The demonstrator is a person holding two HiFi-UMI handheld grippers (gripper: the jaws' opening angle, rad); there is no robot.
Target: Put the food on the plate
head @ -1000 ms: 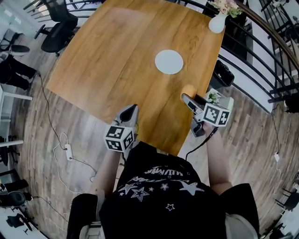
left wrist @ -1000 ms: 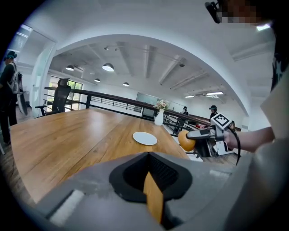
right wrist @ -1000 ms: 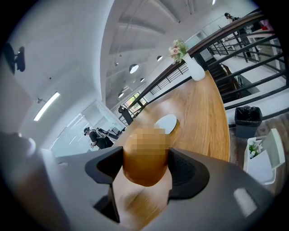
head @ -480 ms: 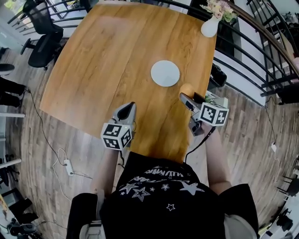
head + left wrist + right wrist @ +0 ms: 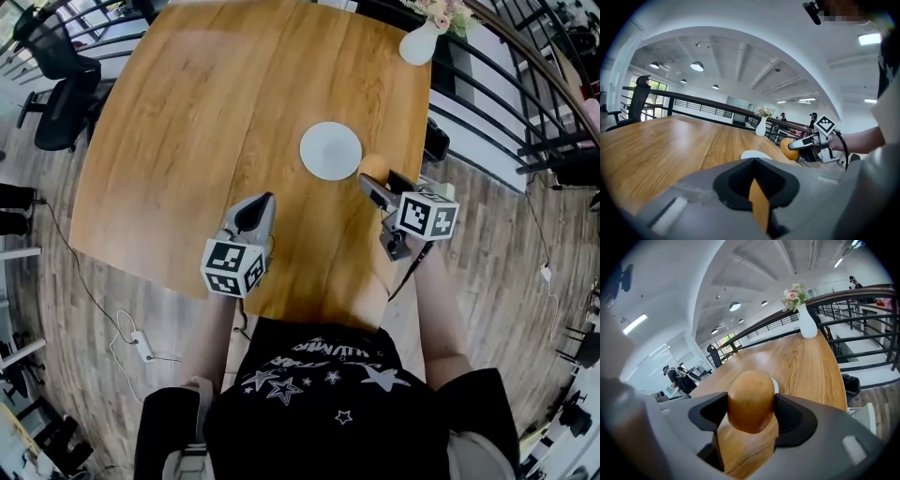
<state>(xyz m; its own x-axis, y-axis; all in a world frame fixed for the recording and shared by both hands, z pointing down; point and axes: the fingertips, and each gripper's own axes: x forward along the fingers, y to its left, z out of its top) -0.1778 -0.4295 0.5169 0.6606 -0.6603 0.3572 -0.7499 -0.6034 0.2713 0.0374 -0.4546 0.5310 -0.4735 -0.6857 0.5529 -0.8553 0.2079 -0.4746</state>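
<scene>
Your right gripper (image 5: 379, 178) clamps a brown food, probably a bread roll (image 5: 751, 399), between widely spread fingers. The bare white plate (image 5: 330, 150) lies just beyond the fingertips, so placing and release remain. The roll hides most of that plate. Your left gripper (image 5: 754, 180) is pinched together, empty.

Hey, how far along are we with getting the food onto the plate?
Done: the round brown food is picked up, clamped in the right tongs and lifted off the table. In hand: it hangs beside the white plate, which is bare. Left to do: set it on the plate and let go. The left tongs are closed on nothing.
</scene>
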